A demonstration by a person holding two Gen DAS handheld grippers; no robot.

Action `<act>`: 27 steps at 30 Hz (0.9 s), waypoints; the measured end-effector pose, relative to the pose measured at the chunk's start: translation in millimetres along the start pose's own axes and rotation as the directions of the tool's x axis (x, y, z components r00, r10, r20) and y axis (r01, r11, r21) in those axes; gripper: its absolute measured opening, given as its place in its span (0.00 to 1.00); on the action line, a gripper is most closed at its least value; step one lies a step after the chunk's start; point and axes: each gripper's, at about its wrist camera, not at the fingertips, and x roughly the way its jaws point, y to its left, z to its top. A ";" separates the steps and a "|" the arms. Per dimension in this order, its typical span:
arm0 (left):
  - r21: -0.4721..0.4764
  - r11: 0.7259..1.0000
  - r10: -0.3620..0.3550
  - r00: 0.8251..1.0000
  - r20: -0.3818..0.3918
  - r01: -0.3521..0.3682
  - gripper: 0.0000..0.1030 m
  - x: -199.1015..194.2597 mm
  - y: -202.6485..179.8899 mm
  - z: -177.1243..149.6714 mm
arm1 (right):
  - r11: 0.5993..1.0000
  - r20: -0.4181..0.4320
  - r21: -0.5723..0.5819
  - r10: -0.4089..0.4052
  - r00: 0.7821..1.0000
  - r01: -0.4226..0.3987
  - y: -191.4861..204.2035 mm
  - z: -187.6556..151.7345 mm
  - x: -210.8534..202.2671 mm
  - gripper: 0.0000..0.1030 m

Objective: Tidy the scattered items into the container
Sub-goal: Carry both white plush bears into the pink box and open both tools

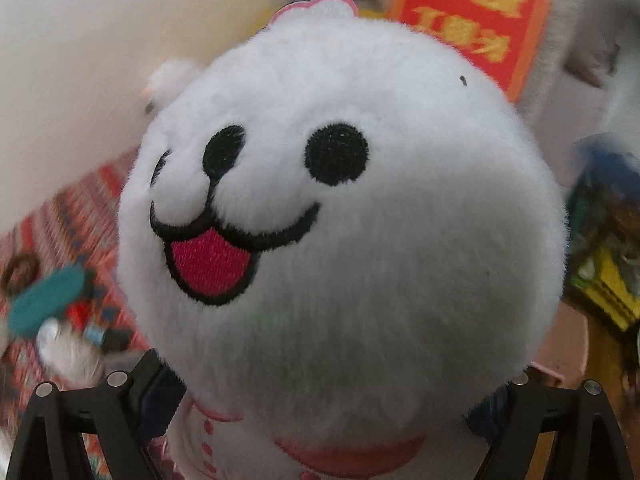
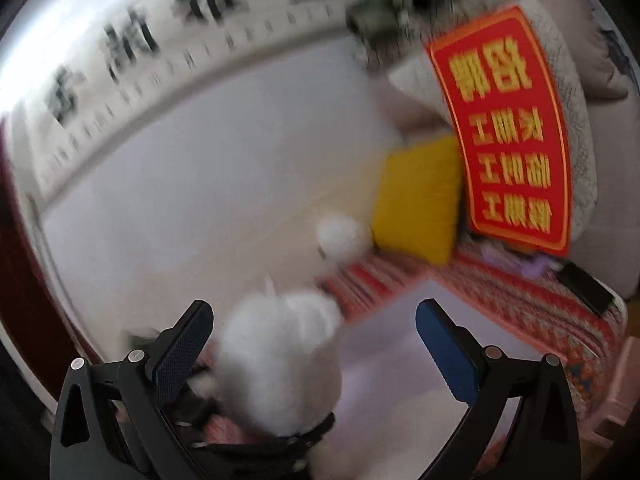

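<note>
Left wrist view, lower edge: the left gripper [image 1: 320,408] is being seen clenched on the white plush toy [image 1: 340,208], its pads pressing the neck from both sides. The toy's long axis is being carried straight ahead along the fingers, head filling mid-frame, face turned left. Farther off, upper right, a red sign [image 1: 472,12] is being shown. In the right wrist view, the right gripper [image 2: 314,352] is being held released, a blurred white plush [image 2: 280,360] lying between its fingers untouched. No container is being shown.
</note>
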 end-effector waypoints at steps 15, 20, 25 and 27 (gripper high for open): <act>0.196 0.980 -0.011 0.989 0.149 -0.018 0.91 -9.2 -75.9 -1.0 | 0.930 -0.075 0.288 0.259 0.963 -0.228 -50.3 5.1 27.0 1.00; 0.211 0.978 -0.030 0.990 0.140 -0.001 0.91 -5.1 -75.1 4.1 | 0.750 -0.018 0.470 0.534 0.845 -0.465 -82.9 -1.3 61.4 0.72; 0.185 0.974 -0.163 0.972 0.171 0.131 0.91 -31.6 -56.0 -2.1 | 0.730 0.038 0.536 0.482 0.875 -0.425 -115.6 -4.9 73.3 0.65; 0.172 0.975 -0.172 0.963 0.206 0.138 0.92 -48.0 -47.5 -6.1 | 0.790 0.020 0.517 0.374 0.927 -0.330 -126.1 -4.5 79.3 0.65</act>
